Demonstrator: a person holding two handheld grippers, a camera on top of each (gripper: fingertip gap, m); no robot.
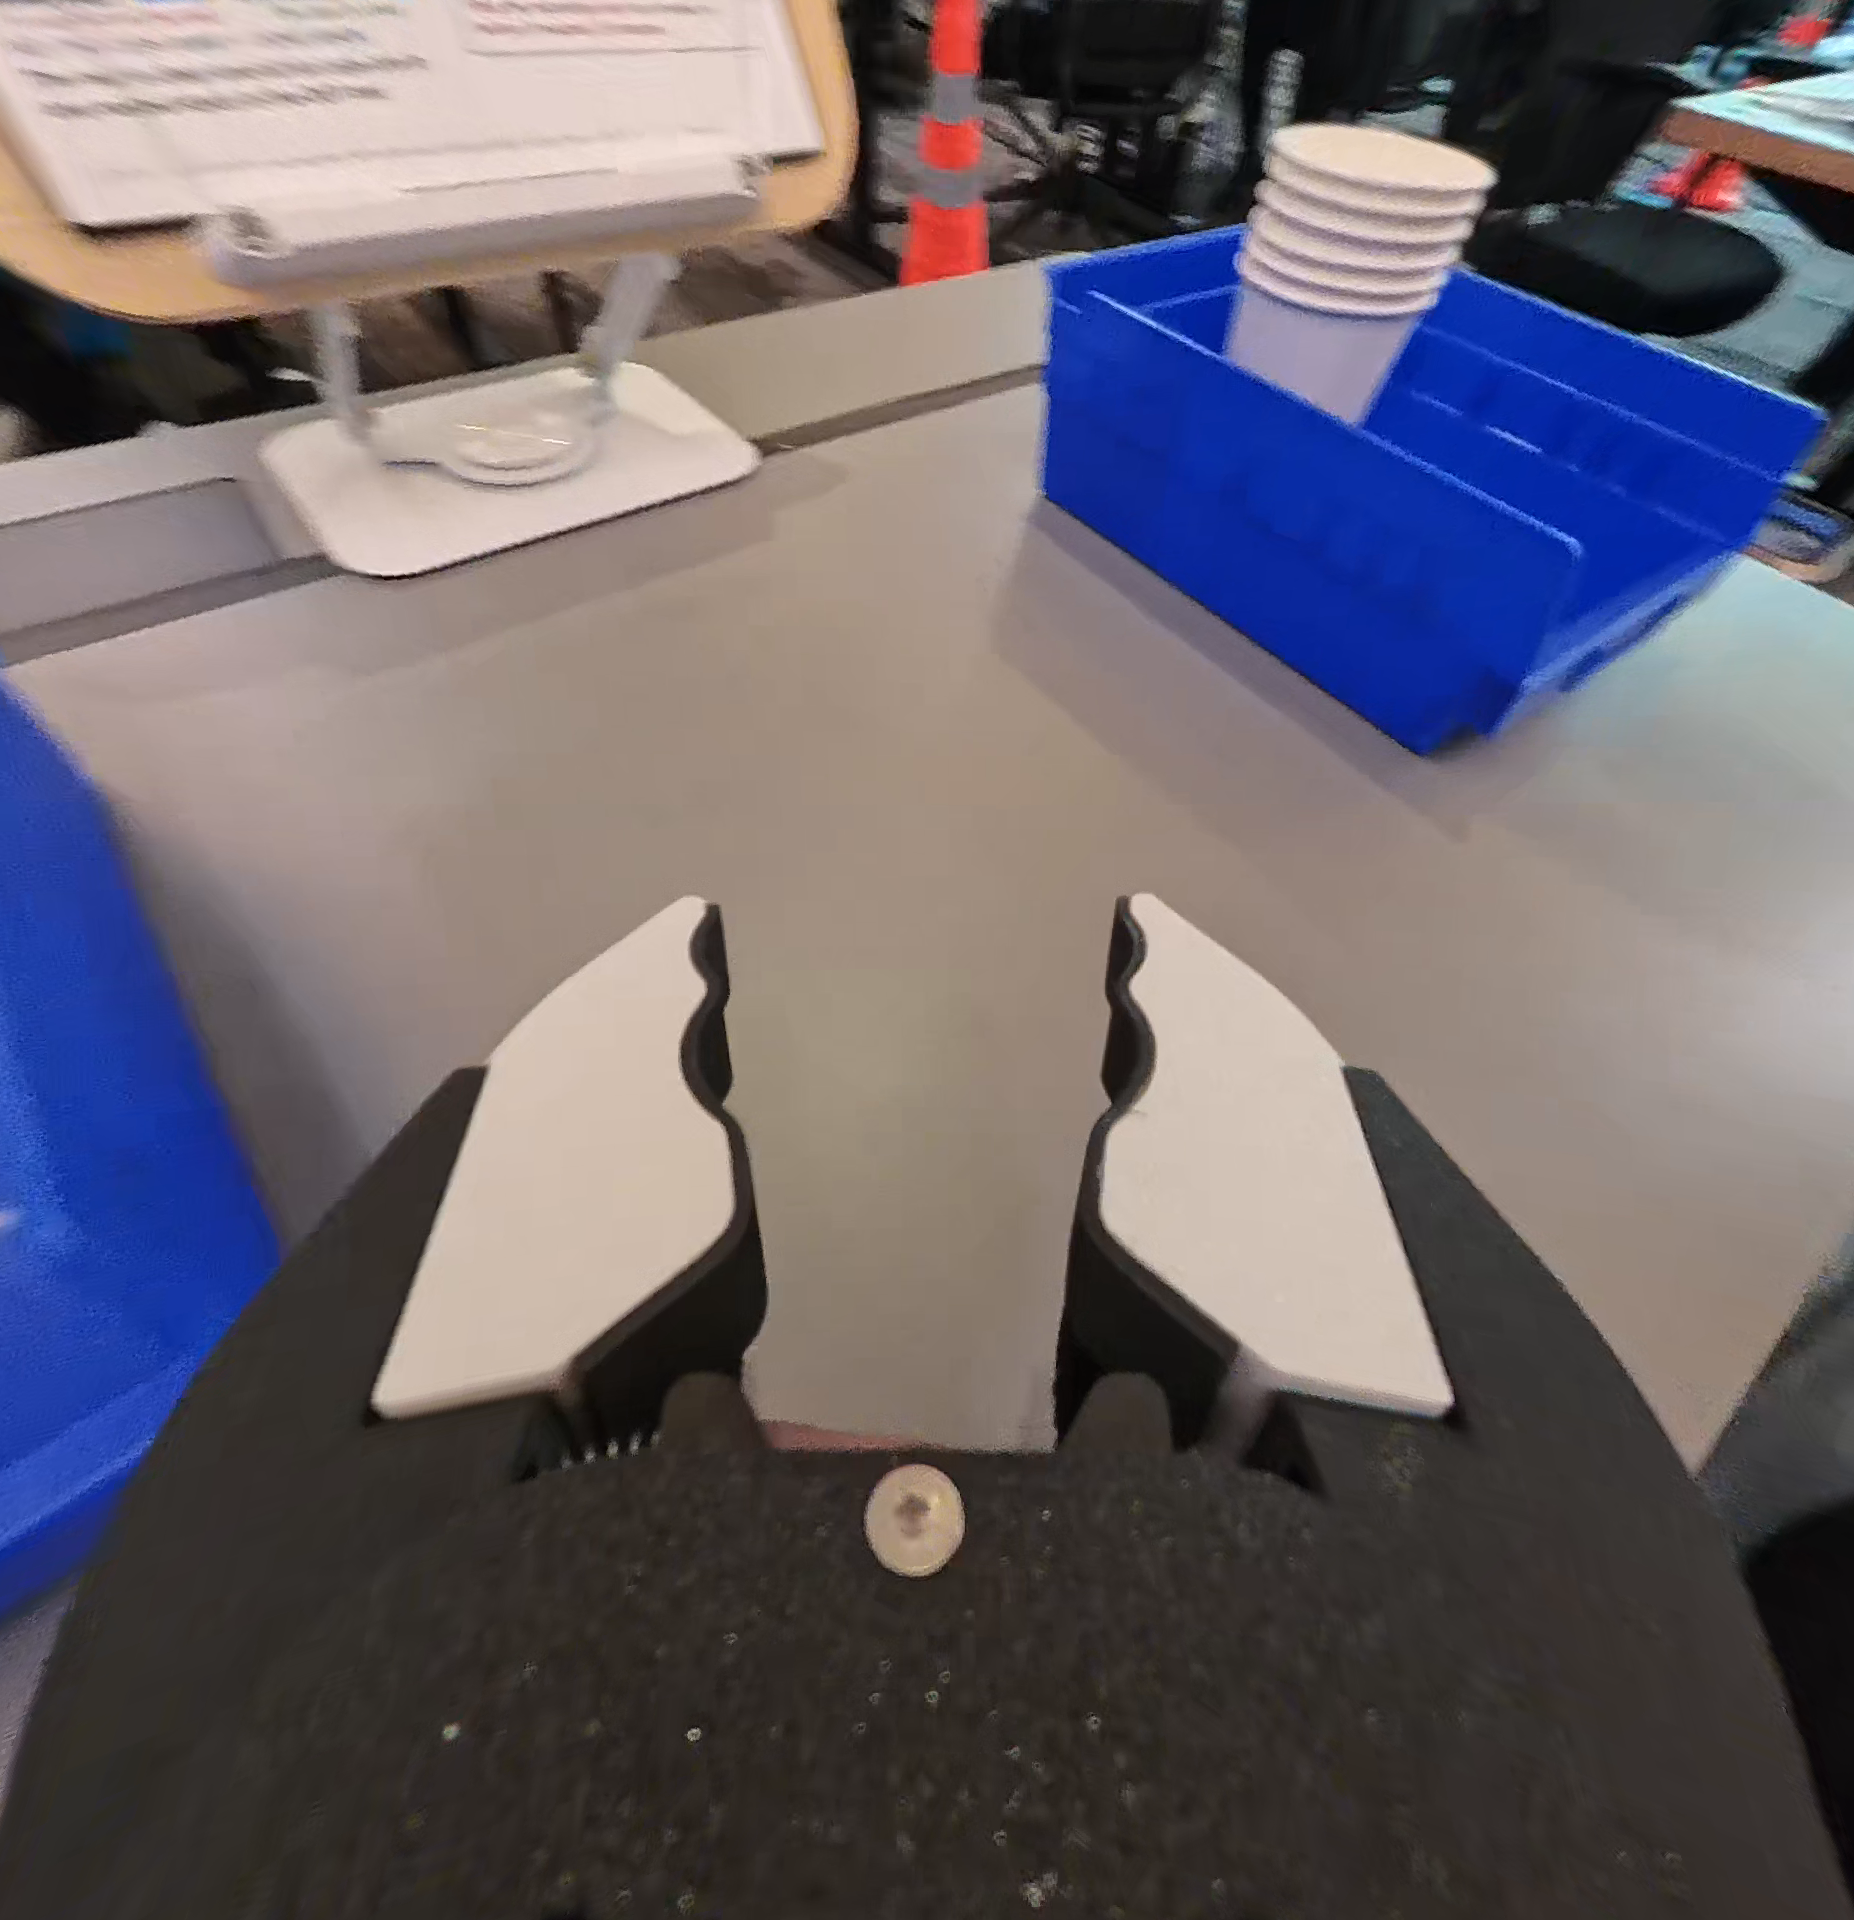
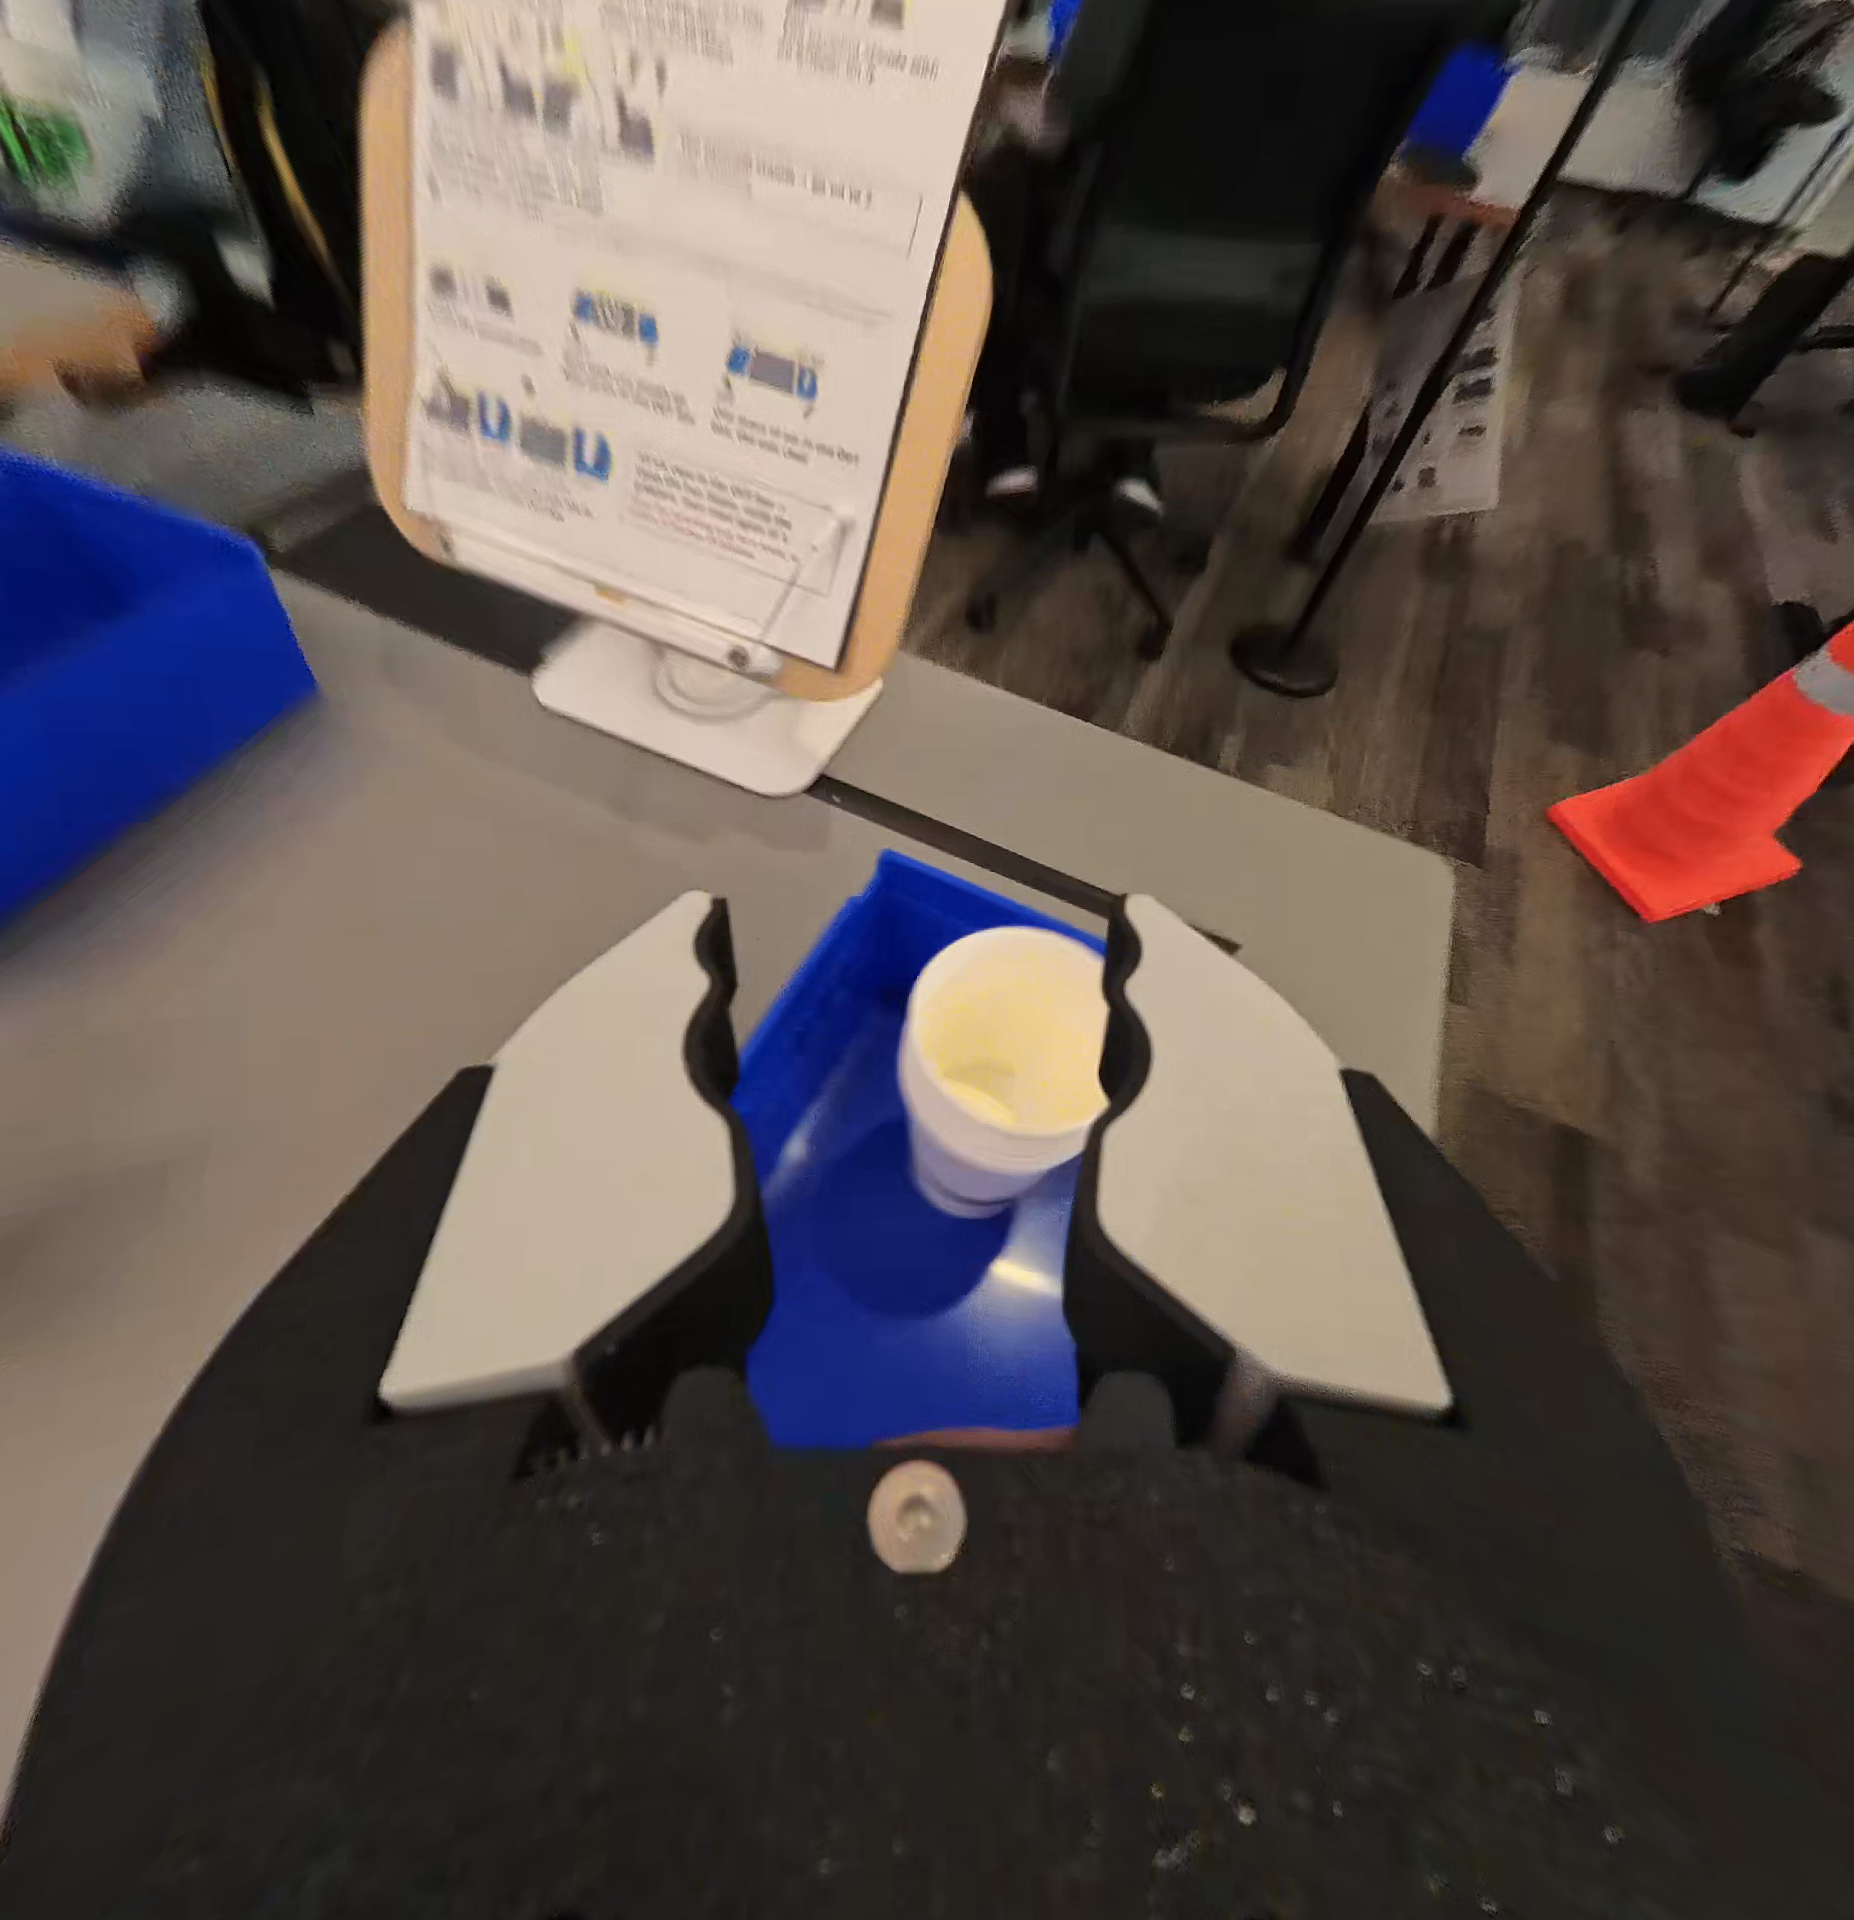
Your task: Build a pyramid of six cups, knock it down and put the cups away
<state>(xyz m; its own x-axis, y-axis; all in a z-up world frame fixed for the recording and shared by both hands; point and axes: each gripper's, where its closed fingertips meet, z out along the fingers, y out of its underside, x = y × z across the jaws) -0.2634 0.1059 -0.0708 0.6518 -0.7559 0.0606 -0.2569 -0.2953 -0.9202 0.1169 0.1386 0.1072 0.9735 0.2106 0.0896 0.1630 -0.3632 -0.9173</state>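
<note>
Both empty, the left claw (image 1: 918, 914) and right claw (image 2: 912, 914) gape; a careless grab could tip the leaning cup stack (image 2: 1001, 1070) in the corner bin (image 2: 798, 1049).

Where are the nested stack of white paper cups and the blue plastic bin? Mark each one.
nested stack of white paper cups (image 1: 1349, 249), left wrist view, on the ribbed rims.
blue plastic bin (image 1: 1307, 540), left wrist view, on its near outer wall.
</note>
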